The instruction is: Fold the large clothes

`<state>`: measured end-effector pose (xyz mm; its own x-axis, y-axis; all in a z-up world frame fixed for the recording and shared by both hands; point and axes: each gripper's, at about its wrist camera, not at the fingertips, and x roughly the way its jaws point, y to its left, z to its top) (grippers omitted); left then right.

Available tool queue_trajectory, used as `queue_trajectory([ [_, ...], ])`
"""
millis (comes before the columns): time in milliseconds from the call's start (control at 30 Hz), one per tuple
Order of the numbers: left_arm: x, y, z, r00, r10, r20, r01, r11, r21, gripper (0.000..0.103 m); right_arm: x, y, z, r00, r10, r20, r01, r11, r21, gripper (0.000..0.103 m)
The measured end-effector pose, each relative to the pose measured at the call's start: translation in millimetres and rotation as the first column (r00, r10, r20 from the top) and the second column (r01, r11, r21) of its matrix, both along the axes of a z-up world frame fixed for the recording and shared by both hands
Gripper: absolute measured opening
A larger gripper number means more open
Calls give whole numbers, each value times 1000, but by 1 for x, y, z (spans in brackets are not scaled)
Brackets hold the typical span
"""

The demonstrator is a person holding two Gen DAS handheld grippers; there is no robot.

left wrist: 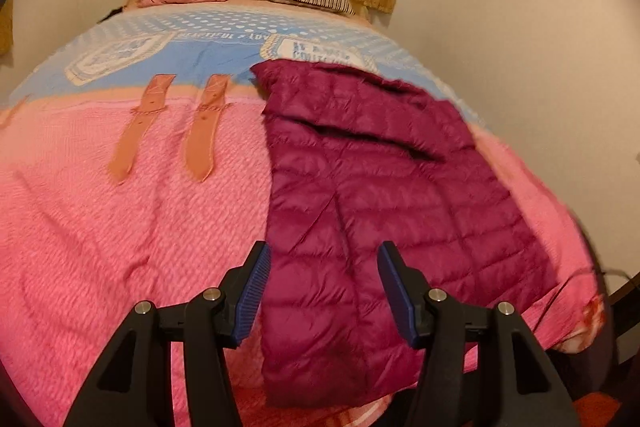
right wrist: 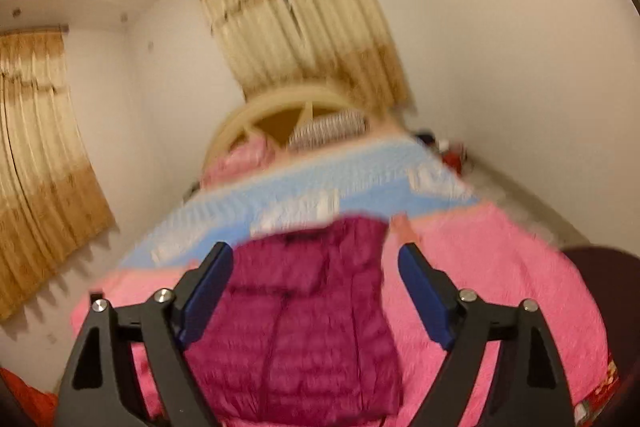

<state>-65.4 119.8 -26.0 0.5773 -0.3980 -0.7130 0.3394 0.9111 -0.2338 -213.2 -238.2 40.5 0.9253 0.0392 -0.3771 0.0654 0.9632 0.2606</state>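
**Left wrist view: jacket laid out, nothing gripped**

Left gripper [left wrist: 322, 291] hovers with jaws spread over the maroon puffer jacket [left wrist: 372, 211], flat on the bed [left wrist: 120, 211] just ahead, ready for folding. Right gripper [right wrist: 316, 291] likewise gapes, empty, above it.

**Both grippers held open, nothing gripped**

The left gripper [left wrist: 322, 259] is seen from its own wrist camera with the jaws spread wide apart — the blue pads [left wrist: 254, 291] face each other across a clear gap, and nothing is clamped between them. The right gripper [right wrist: 316, 263] is likewise held with its jaws parted, its blue pads [right wrist: 426, 297] angled outward — though that view is blurred. Both black frames are pointed forward and slightly downward.
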Motion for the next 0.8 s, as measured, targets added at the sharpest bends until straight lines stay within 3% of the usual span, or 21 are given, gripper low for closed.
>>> queue_trajectory([
  [67,-4,-4,-14,1000,11,-26,-10,999,51,57,21,7,-31,992,-8,-127,1,999,-54,85],
  [167,-8,-5,-32,998,25,-58,-20,996,87,57,31,3,-66,959,36,-280,-38,999,-3,58],
  [200,-9,-4,-36,997,29,-65,-23,996,88,57,26,-2,-67,958,47,-284,-42,999,21,58],
  [367,-8,-1,-49,994,41,-104,-35,998,57,57,-36,-25,-21,993,-70,-90,70,998,-3,58],
  [400,-8,-2,-48,994,41,-106,-35,998,50,57,-47,-32,-13,995,-87,-46,87,996,15,58],
  [467,-8,-4,-45,994,38,-100,-35,999,30,57,-71,-46,0,995,-86,54,78,987,139,62],
  [500,-9,-5,-42,995,36,-96,-35,999,19,57,-79,-56,2,992,-58,110,29,968,249,63],
  [567,-12,-5,-33,996,27,-81,-27,1000,2,57,-89,-72,-2,971,31,238,-142,875,463,70],
  [600,-15,-6,-28,997,24,-74,-24,1000,1,57,-91,-76,-4,960,53,274,-193,835,516,70],
  [667,-21,-4,-14,999,12,-47,-12,1000,0,57,-93,-78,1,943,109,314,-273,792,546,70],
  [800,-32,1,10,1000,-7,13,7,1000,-1,58,-96,-70,18,929,205,309,-341,798,497,71],
])
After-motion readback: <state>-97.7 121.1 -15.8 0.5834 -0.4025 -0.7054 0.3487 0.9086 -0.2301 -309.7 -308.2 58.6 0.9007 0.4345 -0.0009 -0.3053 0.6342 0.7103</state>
